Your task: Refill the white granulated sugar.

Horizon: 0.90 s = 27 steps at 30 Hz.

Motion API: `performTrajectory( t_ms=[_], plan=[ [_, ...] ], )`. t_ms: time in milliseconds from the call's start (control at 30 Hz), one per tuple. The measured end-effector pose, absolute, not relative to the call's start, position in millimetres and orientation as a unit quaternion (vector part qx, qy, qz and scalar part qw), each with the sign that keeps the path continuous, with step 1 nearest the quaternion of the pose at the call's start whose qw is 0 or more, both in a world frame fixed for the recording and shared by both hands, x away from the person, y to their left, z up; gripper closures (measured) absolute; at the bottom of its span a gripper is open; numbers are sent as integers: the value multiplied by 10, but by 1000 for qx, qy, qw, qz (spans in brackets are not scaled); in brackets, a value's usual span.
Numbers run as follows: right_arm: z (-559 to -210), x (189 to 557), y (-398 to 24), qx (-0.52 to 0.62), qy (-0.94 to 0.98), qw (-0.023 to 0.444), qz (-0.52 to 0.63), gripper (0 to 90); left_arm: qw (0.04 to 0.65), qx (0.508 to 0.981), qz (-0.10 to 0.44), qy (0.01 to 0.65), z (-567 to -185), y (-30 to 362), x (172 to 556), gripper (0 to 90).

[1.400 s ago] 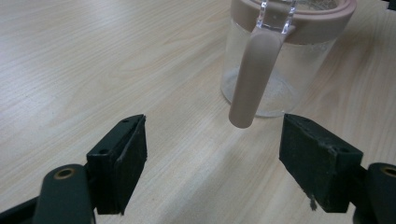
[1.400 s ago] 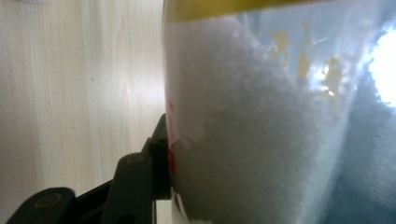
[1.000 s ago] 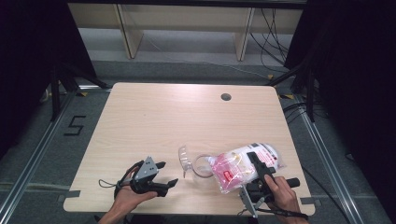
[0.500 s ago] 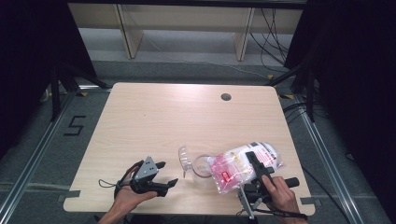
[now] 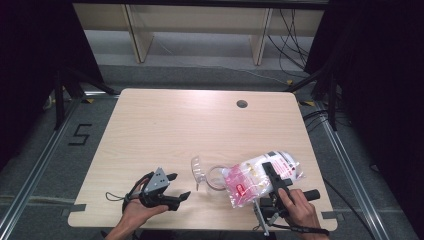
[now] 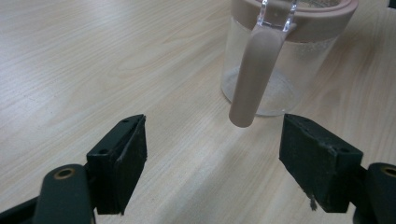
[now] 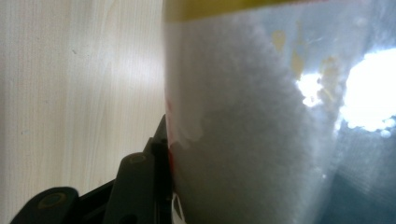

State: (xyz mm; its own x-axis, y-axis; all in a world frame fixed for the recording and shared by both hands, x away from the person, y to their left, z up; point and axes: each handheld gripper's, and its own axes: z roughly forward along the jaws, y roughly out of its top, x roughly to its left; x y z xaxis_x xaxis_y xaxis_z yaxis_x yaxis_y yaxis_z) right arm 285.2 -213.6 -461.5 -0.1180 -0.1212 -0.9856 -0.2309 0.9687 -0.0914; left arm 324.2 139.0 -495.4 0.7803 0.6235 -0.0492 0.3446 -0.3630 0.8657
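Observation:
A clear jug (image 5: 206, 175) with a pinkish-brown rim and handle stands near the table's front edge. In the left gripper view the jug (image 6: 275, 60) is upright, its handle (image 6: 254, 74) pointing toward me. My left gripper (image 5: 179, 186) lies level just left of it, jaws open; in its own view the left gripper (image 6: 212, 158) holds nothing and is a little short of the handle. A clear bag of white grains (image 5: 245, 182) with a pink label leans right of the jug. My right gripper (image 5: 272, 175) is shut on the bag (image 7: 252, 126), one black finger (image 7: 140, 182) pressed against it.
The pale wooden table (image 5: 190, 125) has a round cable hole (image 5: 242, 104) at the back right. Metal floor rails run along both sides, and a shelf frame stands behind the table.

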Motion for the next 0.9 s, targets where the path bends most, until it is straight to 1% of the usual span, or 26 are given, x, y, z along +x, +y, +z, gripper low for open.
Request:
performTrajectory(
  t_ms=[167,233,467,900],
  plan=[
    [-4620,2825,-2112,-127,740,660,20,570,479,813,146,298,-4954,1391,3242,231],
    [-4597,2832,-2097,-148,732,665,16,571,479,813,145,298,-4954,1390,3241,231],
    [-4626,2822,-2092,-135,737,662,17,577,479,813,146,298,-4954,1391,3242,231],
    [-4609,2815,-2082,-157,723,673,-4,588,479,813,145,298,-4955,1391,3241,231]
  ],
)
